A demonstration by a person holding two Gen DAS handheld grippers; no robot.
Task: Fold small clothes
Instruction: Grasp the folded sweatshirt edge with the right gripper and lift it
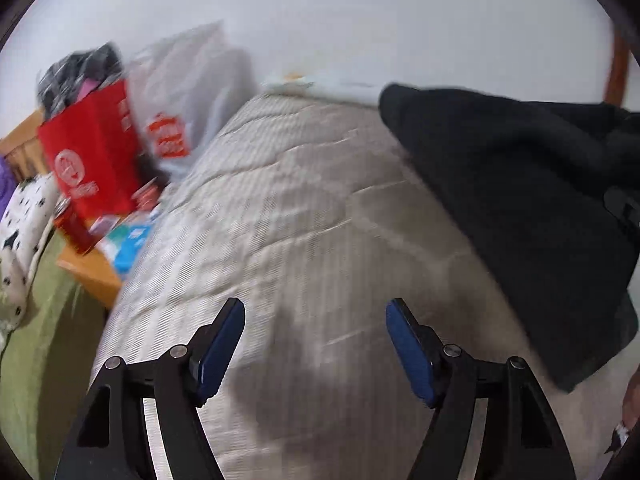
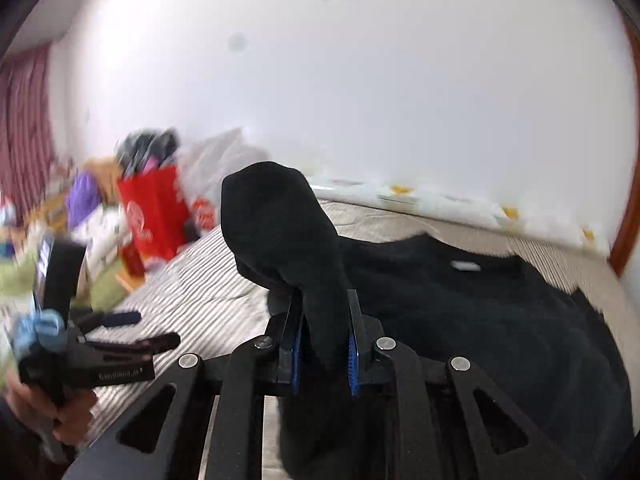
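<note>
A black knit garment (image 2: 480, 320) lies on the striped beige bed cover (image 2: 208, 292), with a white neck label (image 2: 464, 266) showing. My right gripper (image 2: 324, 340) is shut on a lifted fold of the black garment, which stands up between its blue pads (image 2: 297, 352). In the left wrist view the same garment (image 1: 520, 208) hangs at the right, raised above the bed cover (image 1: 280, 200). My left gripper (image 1: 315, 316) is open and empty over the bed cover, left of the garment. It also shows in the right wrist view (image 2: 132, 328), held in a hand at the far left.
A red paper bag (image 1: 92, 156) stuffed with dark clothes stands left of the bed beside a white plastic bag (image 1: 188, 92). A spotted white cloth (image 1: 20, 232) lies on green bedding (image 1: 40, 340). A white wall is behind; a wooden frame (image 2: 628, 184) is at right.
</note>
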